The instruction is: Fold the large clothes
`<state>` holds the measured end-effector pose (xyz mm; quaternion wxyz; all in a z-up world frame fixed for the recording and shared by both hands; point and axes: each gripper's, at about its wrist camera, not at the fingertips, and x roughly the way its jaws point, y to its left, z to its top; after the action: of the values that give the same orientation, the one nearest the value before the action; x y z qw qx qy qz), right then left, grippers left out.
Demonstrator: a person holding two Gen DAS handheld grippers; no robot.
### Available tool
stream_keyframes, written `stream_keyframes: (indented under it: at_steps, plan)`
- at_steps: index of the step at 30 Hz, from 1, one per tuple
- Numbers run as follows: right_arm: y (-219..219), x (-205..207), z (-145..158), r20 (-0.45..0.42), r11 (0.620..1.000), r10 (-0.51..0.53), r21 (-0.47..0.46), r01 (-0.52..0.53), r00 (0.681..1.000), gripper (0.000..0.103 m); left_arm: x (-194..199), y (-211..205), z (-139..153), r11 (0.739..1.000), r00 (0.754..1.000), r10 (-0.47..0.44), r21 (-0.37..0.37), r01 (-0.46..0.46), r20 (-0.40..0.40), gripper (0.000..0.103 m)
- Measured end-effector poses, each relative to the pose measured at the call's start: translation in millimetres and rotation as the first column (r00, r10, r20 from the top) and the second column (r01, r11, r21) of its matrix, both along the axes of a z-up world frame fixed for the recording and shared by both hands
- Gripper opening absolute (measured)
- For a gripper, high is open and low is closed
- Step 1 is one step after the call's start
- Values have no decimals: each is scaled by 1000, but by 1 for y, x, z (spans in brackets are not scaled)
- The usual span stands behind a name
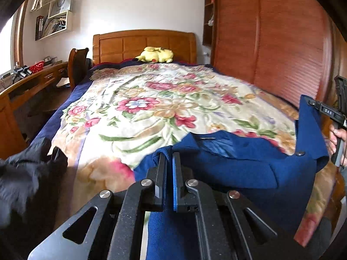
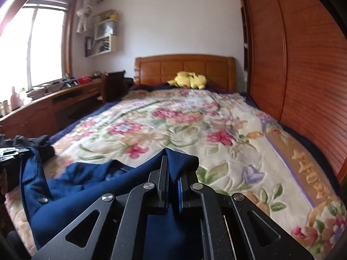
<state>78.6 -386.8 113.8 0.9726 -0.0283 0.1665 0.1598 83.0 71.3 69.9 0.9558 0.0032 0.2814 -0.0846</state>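
Note:
A large dark blue garment (image 1: 234,164) with a dark button lies at the near end of the bed, partly lifted. My left gripper (image 1: 169,158) is shut on a fold of it. My right gripper (image 2: 175,166) is shut on another edge of the blue garment (image 2: 91,186), which drapes over its fingers. The right gripper also shows at the right edge of the left wrist view (image 1: 325,108), holding the cloth up. The left gripper shows at the left edge of the right wrist view (image 2: 10,153).
The bed carries a floral blanket (image 1: 151,104). A black garment (image 1: 28,173) lies at the near left corner. A yellow plush toy (image 1: 157,54) sits by the wooden headboard. A wooden desk (image 1: 32,80) and chair stand left; a wooden wardrobe (image 1: 271,43) stands right.

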Motion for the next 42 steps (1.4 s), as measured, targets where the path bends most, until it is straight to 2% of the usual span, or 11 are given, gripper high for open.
stream_keyframes:
  at_steps: [4,7,12,14,15,17,19,22,31,36,42]
  plan:
    - [16,47,-14,-51,999,-32,-15,31,998,5,32,0,-16,1000,999,18,14,-17,-42,4]
    - [32,74,-24,-86,996,-51,-72,44,995,5,48,0,-28,999,998,27,28,-25,-65,4]
    - [45,96,-31,-136,992,-63,-113,48,989,5,50,-2,-38,999,995,24,50,-19,-98,6]
    - [48,96,-28,-149,992,-64,-119,46,987,8,42,2,-38,999,994,21,40,-16,-106,13]
    - [49,94,-26,-157,991,-68,-125,49,985,10,39,3,-38,999,994,19,32,-16,-108,17]
    - [45,84,-20,-163,991,-68,-128,48,984,18,26,6,-35,999,996,21,29,-18,-90,40]
    - [46,74,-13,-153,991,-59,-130,39,986,46,9,9,-32,1000,998,14,26,-12,-62,45]
    - [46,65,-12,-173,991,-48,-133,25,984,65,-13,14,-35,1000,998,9,8,-9,-58,60]
    - [50,22,-8,-113,975,-92,-213,66,989,70,-51,17,-75,1000,985,-3,29,8,-172,64]
    - [61,-8,-18,-134,984,34,-171,-57,990,70,-57,15,-91,999,977,-10,41,19,-215,64]
    - [80,-52,-41,-165,953,204,-192,-234,965,70,-65,12,-102,999,965,-46,2,48,-257,64]
